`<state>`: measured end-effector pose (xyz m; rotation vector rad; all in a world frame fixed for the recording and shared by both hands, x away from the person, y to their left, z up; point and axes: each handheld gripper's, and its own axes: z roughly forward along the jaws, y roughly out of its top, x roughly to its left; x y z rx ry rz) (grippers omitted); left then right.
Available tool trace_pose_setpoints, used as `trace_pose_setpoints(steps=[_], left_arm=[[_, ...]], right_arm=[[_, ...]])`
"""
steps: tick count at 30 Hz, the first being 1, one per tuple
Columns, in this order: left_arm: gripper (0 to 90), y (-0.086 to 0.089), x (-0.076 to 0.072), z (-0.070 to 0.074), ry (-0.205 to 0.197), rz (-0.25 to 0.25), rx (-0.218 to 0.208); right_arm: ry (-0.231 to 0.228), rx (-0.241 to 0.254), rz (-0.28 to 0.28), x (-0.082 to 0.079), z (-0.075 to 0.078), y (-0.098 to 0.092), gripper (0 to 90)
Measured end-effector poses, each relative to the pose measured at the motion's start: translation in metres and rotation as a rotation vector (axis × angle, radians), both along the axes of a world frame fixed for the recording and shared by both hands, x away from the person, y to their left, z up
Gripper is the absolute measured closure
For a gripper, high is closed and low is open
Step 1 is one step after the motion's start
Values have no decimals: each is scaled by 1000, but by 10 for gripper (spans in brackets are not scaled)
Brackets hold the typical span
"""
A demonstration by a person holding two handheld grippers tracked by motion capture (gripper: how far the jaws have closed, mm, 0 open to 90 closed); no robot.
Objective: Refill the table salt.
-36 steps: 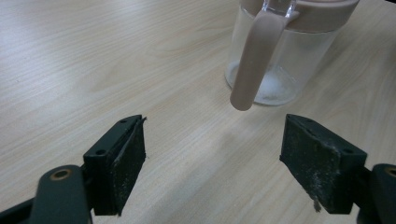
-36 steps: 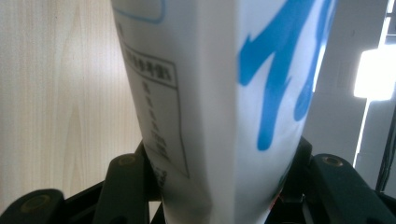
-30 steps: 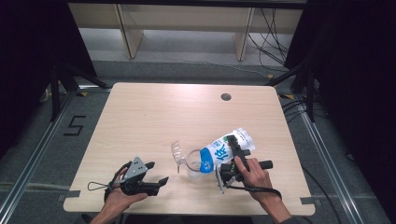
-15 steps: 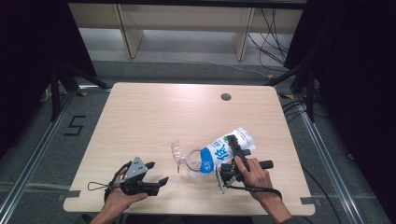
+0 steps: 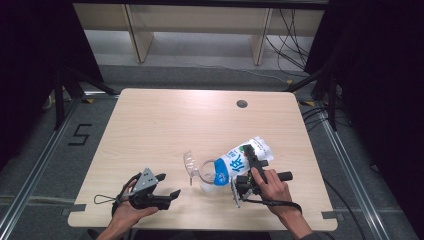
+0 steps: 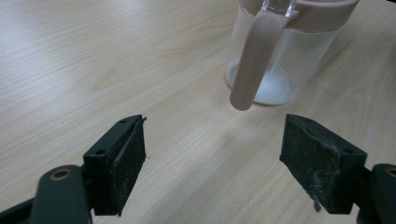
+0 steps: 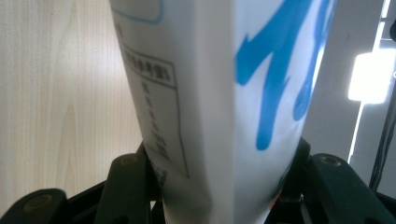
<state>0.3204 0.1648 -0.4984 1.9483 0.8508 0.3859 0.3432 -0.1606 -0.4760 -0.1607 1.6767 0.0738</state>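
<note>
A white pouch with blue print (image 5: 239,159) is tilted down to the left, its lower end at the top of a clear jar (image 5: 205,176). My right gripper (image 5: 248,171) is shut on the pouch's middle; in the right gripper view the pouch (image 7: 224,93) is pinched between both fingers (image 7: 127,179). The jar (image 6: 275,70) has a beige lid rim and a beige handle (image 6: 252,60), with a little white stuff at its bottom. My left gripper (image 5: 168,185) rests open on the table left of the jar, its jaws wide apart (image 6: 212,158) with nothing between them.
The wooden table (image 5: 165,125) has a round cable hole (image 5: 242,104) at its back right. A clear flap (image 5: 190,162) sticks up at the jar's left side. Dark frames and cables stand around the table on the floor.
</note>
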Motion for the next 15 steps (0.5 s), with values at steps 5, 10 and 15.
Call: trace_pose_setpoints(steps=[5, 10, 15], left_arm=[[217, -1, 0, 0, 2, 5, -9], [216, 0, 0, 0, 0, 2, -7], [217, 0, 0, 0, 0, 3, -7]], right_arm=[[-4, -5, 5, 0, 0, 0, 524], [-6, 14, 0, 0, -1, 0, 526], [-10, -11, 14, 2, 1, 0, 527]])
